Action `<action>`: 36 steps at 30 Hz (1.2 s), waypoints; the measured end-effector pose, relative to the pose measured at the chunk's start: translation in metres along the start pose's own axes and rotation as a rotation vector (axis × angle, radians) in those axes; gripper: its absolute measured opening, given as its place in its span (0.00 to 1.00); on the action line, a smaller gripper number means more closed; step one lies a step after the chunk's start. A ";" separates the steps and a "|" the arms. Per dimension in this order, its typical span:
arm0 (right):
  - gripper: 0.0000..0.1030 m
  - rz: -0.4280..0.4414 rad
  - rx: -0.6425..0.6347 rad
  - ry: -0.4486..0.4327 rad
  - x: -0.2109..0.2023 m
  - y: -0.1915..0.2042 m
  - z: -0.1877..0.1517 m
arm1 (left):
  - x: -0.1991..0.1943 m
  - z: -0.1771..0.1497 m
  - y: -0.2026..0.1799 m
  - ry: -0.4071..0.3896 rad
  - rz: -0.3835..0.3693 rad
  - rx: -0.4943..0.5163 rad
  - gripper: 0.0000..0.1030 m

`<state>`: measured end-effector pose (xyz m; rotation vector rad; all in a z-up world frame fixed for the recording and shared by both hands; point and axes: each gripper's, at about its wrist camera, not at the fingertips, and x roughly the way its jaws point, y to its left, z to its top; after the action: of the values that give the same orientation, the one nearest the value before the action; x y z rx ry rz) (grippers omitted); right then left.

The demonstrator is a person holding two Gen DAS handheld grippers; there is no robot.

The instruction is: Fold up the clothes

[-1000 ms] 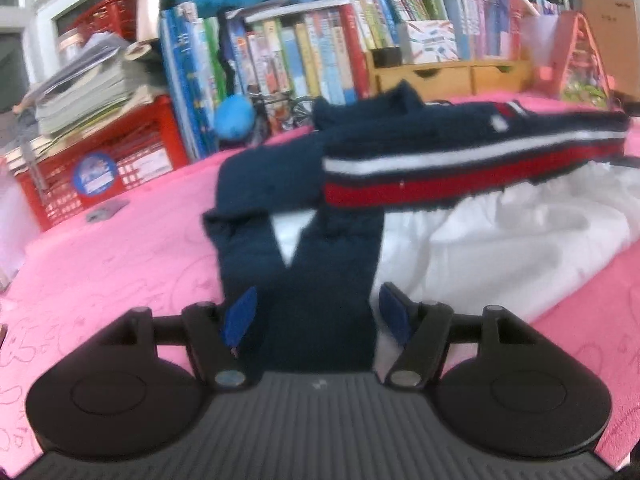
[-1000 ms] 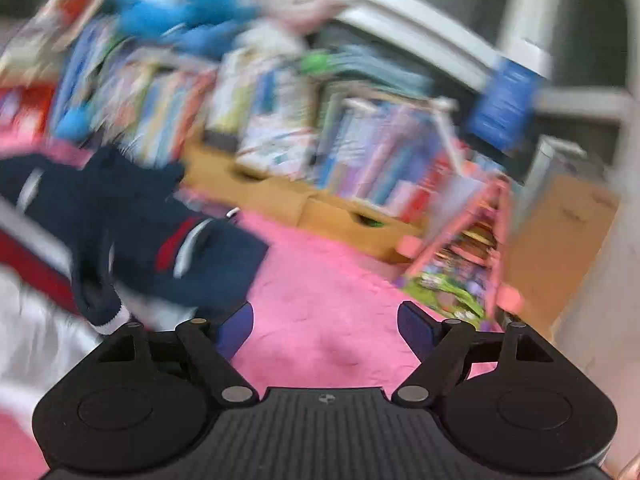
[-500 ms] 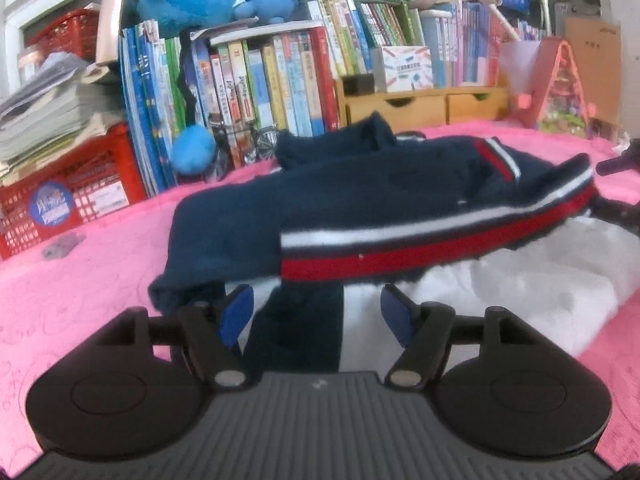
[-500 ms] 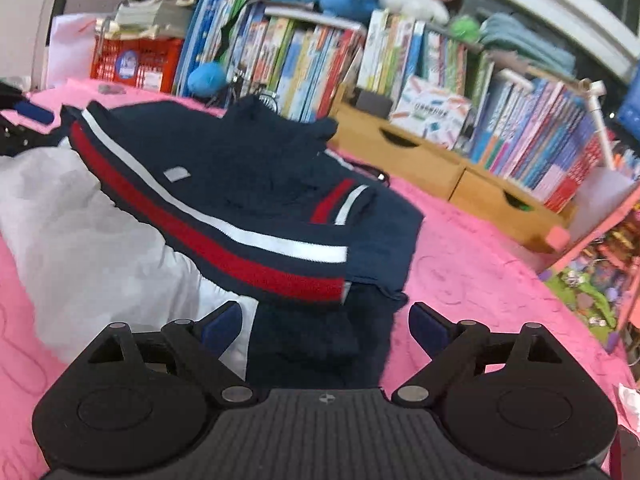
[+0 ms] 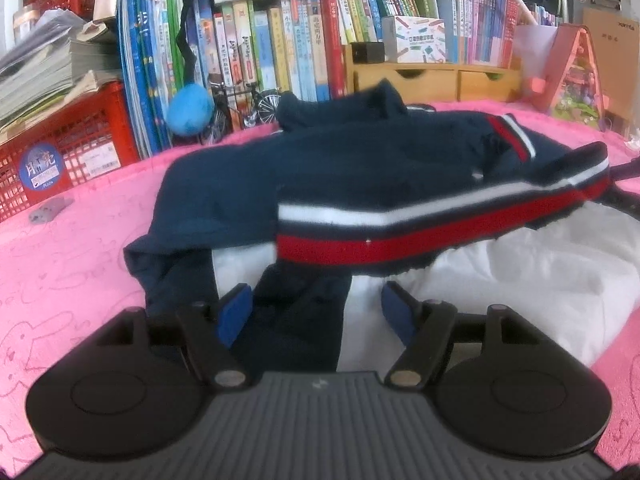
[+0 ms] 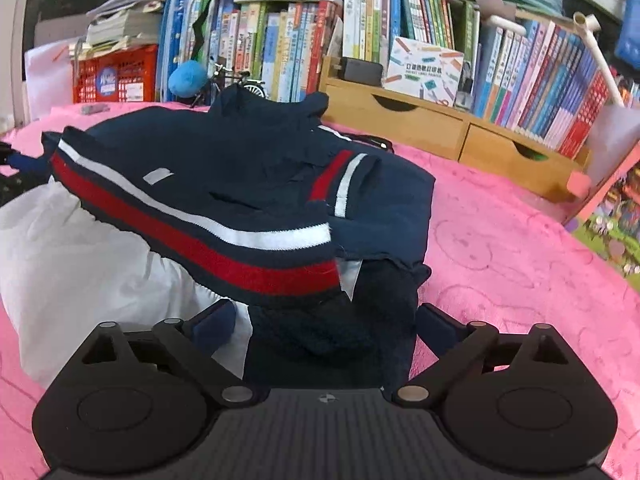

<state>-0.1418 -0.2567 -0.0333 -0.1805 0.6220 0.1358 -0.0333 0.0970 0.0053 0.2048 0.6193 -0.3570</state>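
Both tilt downward over the pink worktop (image 5: 80,216). The left hand-held gripper (image 5: 316,312) and right hand-held gripper (image 6: 324,326) are opening, released, each straddling a navy edge of the folded sweater (image 5: 360,184) just ahead.

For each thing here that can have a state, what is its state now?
Navy sweater: partly folded, lying on the pink cover, white part showing below the stripes.
Left gripper: jaws opening, navy cloth between the pads, not pinched.
Right gripper: jaws opening, dark cloth between, not pinched.
Wooden drawers: closed.
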 end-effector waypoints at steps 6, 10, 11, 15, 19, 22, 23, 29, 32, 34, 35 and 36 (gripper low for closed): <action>0.96 -0.014 -0.007 -0.003 0.000 0.002 0.000 | -0.001 0.001 -0.002 -0.002 0.013 -0.010 0.71; 0.89 0.009 -0.033 -0.040 -0.010 0.006 0.001 | -0.016 0.014 0.002 -0.073 -0.048 -0.013 0.70; 0.89 0.038 -0.036 -0.053 -0.012 0.005 0.003 | -0.015 0.019 0.004 -0.084 -0.064 -0.011 0.72; 0.88 0.074 -0.058 -0.063 -0.007 0.001 0.011 | 0.003 0.035 0.008 -0.058 -0.105 0.009 0.74; 0.68 0.141 0.003 -0.040 0.008 -0.006 0.010 | 0.027 0.027 0.014 0.000 -0.127 -0.021 0.75; 0.57 0.165 0.014 -0.052 0.006 -0.007 0.009 | 0.031 0.022 0.023 0.010 -0.166 -0.085 0.76; 0.52 0.164 0.009 -0.057 0.004 -0.006 0.010 | 0.031 0.021 0.025 0.014 -0.175 -0.104 0.75; 0.23 0.162 0.039 -0.129 -0.017 -0.004 0.022 | -0.003 0.023 0.023 -0.071 -0.125 -0.114 0.26; 0.23 0.168 0.020 -0.177 -0.030 -0.002 0.030 | -0.011 0.026 0.021 -0.073 -0.107 -0.082 0.27; 0.24 0.164 0.002 -0.187 -0.033 -0.002 0.035 | -0.006 0.025 0.019 -0.060 -0.093 -0.052 0.31; 0.25 0.164 -0.002 -0.174 -0.030 -0.002 0.037 | -0.002 0.022 0.018 -0.050 -0.090 -0.049 0.32; 0.26 0.164 0.000 -0.155 -0.026 -0.003 0.037 | 0.001 0.020 0.019 -0.042 -0.092 -0.058 0.35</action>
<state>-0.1410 -0.2543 0.0115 -0.1179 0.4822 0.3049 -0.0144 0.1082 0.0219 0.1132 0.5986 -0.4306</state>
